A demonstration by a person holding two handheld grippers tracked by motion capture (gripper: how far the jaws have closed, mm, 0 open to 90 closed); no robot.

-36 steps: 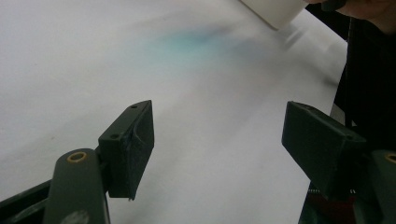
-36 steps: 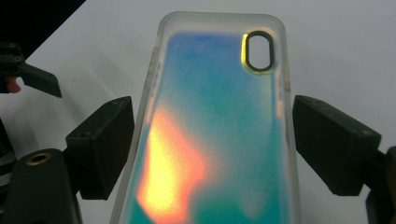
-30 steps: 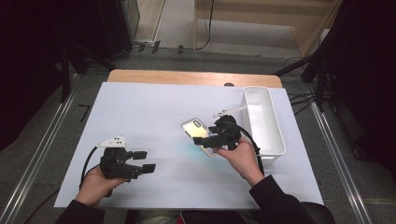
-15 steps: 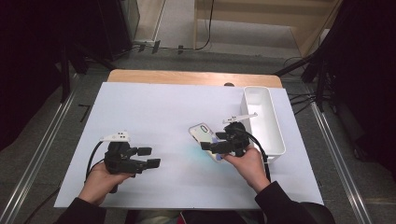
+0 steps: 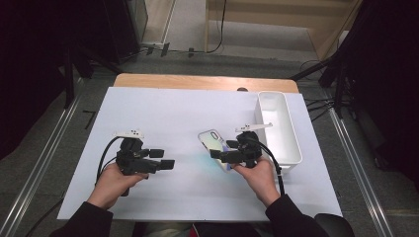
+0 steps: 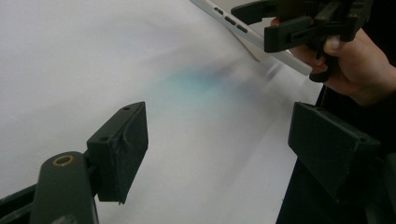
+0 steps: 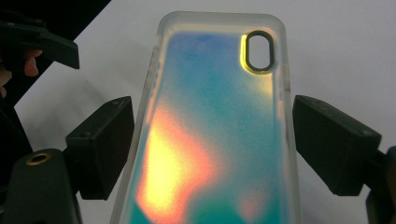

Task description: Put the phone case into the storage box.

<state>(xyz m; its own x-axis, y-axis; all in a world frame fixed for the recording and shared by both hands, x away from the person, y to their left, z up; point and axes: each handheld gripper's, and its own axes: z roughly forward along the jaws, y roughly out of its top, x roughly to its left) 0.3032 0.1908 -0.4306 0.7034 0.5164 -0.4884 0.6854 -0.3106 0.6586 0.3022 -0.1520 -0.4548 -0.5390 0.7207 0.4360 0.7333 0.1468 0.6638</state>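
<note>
A translucent phone case (image 7: 215,126) with an iridescent blue and orange back and an oval camera hole sits between my right gripper's jaws. My right gripper (image 5: 217,153) is shut on the phone case (image 5: 211,141) and holds it tilted above the white table, right of centre. Both pads press the case's long edges. My left gripper (image 5: 167,163) stands open at the left of the table, pointing right toward the case, nothing between its jaws. In the left gripper view my open left gripper (image 6: 219,135) faces the case's edge (image 6: 233,21), with the right gripper (image 6: 275,23) clamped on it.
A white rectangular bin (image 5: 262,106) stands at the table's right side, just beyond the right hand. White sheet (image 5: 168,113) covers the table, with a wooden edge (image 5: 197,81) at the back. Metal rails and dark stands flank the table.
My left gripper has moved right toward the table's middle and risen slightly. The right gripper with the case has barely shifted, a little nearer the person.
</note>
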